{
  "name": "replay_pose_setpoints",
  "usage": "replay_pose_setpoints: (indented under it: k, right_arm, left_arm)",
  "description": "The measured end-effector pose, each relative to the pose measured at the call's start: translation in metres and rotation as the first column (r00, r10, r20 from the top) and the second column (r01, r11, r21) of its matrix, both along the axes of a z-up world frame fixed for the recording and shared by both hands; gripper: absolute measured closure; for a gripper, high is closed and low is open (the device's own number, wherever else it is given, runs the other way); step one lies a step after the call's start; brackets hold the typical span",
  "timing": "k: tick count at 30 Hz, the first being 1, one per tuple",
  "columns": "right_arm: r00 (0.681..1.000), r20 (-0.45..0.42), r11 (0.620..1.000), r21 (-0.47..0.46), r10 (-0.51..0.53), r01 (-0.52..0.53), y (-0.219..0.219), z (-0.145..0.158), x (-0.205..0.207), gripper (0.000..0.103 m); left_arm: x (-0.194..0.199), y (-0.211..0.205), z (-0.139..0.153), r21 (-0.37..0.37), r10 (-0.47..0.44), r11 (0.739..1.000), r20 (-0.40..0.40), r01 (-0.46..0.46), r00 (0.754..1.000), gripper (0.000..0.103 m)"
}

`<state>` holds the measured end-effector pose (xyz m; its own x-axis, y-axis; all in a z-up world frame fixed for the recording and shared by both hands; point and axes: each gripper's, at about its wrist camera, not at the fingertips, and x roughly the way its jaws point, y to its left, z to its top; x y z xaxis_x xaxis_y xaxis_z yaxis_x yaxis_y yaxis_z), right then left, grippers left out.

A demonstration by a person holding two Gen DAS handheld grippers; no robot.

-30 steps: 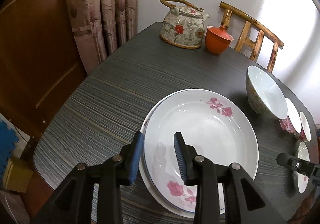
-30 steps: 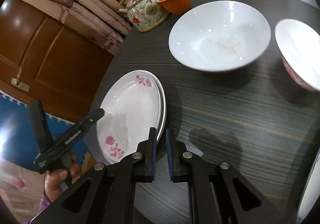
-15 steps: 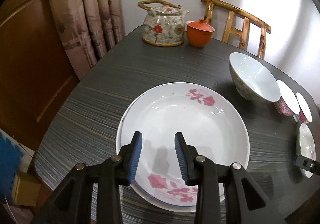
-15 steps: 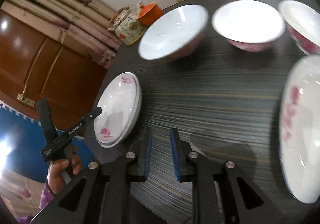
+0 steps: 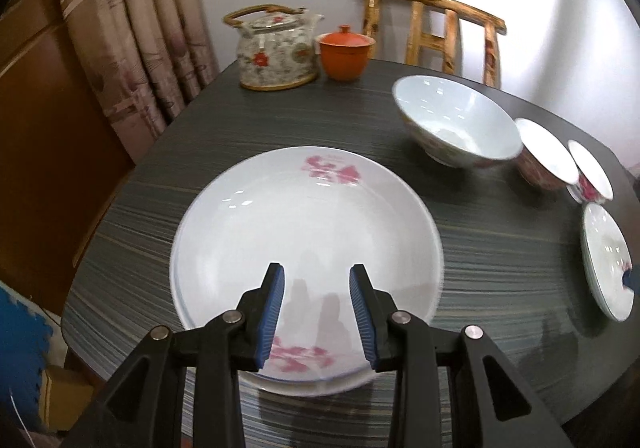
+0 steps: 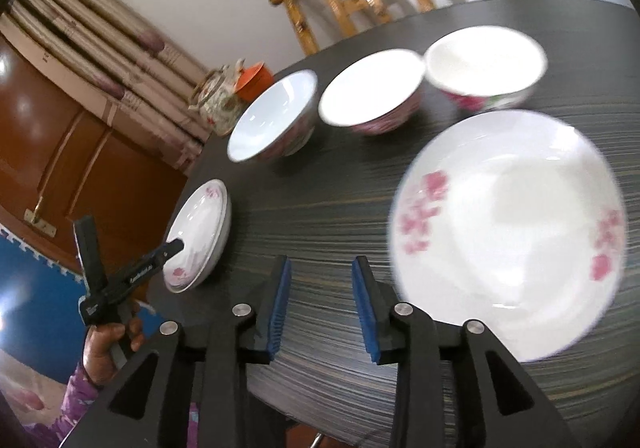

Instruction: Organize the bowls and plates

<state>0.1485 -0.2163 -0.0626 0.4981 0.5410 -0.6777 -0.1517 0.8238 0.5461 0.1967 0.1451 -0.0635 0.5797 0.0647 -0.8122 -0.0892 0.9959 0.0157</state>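
On table [image 5: 200, 152]: 2 plates stacked [image 6: 200, 226] at 9 o'clock; 1 loose plate [image 6: 508, 224] at 3, 3 bowls [image 6: 372, 92] at 12, unnested. Left gripper [image 5: 316, 312], right gripper [image 6: 322, 304]: both gaping, empty.

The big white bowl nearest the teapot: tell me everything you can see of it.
The big white bowl looks like glazed ceramic, plain pale white inside, with pink floral print on its outer wall. It stands upright and empty on the dark striped table, first in a row of bowls, right of the orange lidded cup. No tongs touch it.

Motion blurs the lone plate [image 6: 508, 232]'s rim.
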Motion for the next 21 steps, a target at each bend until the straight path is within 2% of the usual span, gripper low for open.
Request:
replay_pose_setpoints:
  k: [8, 15, 18, 21]
  right_arm:
    - [0.988, 0.030, 0.988, -0.004, -0.153, 0.153, -0.065, -0.003, -0.016, 0.070]
    - [0.963, 0.038, 0.963, -0.021, -0.267, 0.268, -0.116, -0.011, -0.030, 0.068]
    - [0.953, 0.034, 0.953, -0.035, -0.300, 0.301, -0.133, -0.020, -0.037, 0.068]
    - [0.947, 0.017, 0.947, -0.032, -0.320, 0.320, -0.144, -0.030, -0.039, 0.068]
  left_arm:
    - [-0.008, -0.041, 0.003, -0.011, -0.051, 0.999, 0.005, 0.051, 0.999, 0.068]
    - [-0.010, -0.098, -0.001, -0.020, -0.158, 0.987, -0.030, 0.158, 0.987, 0.068]
    - [-0.007, -0.118, -0.004, -0.048, -0.198, 0.979, -0.051, 0.196, 0.979, 0.068]
    - [-0.001, -0.141, -0.009, -0.118, -0.239, 0.966, -0.082, 0.228, 0.968, 0.068]
